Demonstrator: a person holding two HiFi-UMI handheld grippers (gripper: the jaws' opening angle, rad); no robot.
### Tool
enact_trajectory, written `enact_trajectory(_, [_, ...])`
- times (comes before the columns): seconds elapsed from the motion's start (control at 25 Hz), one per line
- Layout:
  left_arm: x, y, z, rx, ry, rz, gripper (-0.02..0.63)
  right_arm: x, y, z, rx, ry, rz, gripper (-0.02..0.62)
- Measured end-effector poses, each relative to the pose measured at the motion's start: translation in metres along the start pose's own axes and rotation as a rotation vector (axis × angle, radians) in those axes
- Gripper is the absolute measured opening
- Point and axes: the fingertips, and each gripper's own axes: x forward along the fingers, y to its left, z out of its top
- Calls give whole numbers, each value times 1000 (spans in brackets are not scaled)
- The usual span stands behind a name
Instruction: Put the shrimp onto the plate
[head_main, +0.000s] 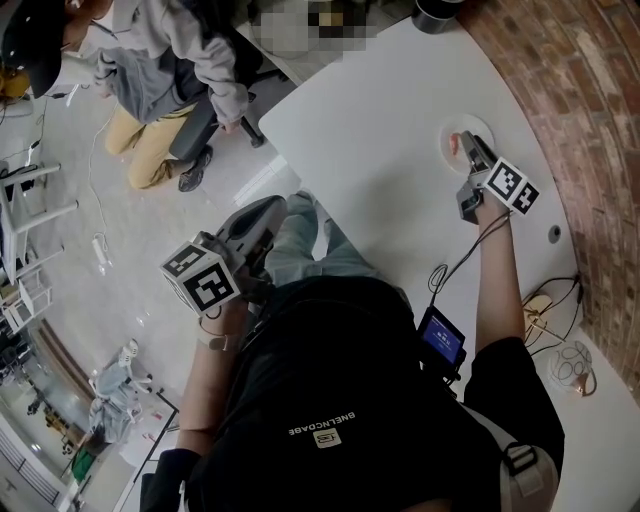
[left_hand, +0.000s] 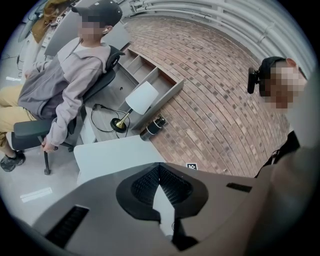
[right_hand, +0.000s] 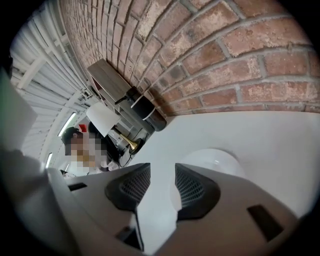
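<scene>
The right gripper (head_main: 469, 143) hangs open over the plate (head_main: 486, 126), with the shrimp (head_main: 455, 145) apparently dropped there. The left gripper (left_hand: 159, 169) is closed and empty. Next, lift clear.

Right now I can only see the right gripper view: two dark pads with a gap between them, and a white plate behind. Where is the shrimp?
Observer: The head view shows a small pinkish piece, which looks like the shrimp. It lies on the plate, just beside the tip of the right gripper. In your view the gripper's own body hides it.
Operator: And the other gripper, is it helping?
Observer: No. The left gripper is held off the edge of the table, over the person's lap. Its own view shows its jaws together with nothing between them.
</scene>
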Motion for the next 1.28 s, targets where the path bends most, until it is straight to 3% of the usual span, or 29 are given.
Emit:
enact_trajectory(0.64, [-1, -16, 1, 36, 9, -81, -8, -79, 64, 36, -126, -149, 68, 150])
enact_trajectory(1.28, [23, -51, 4, 113, 129, -238, -7, -176, 95, 39, -101, -313, 65, 150])
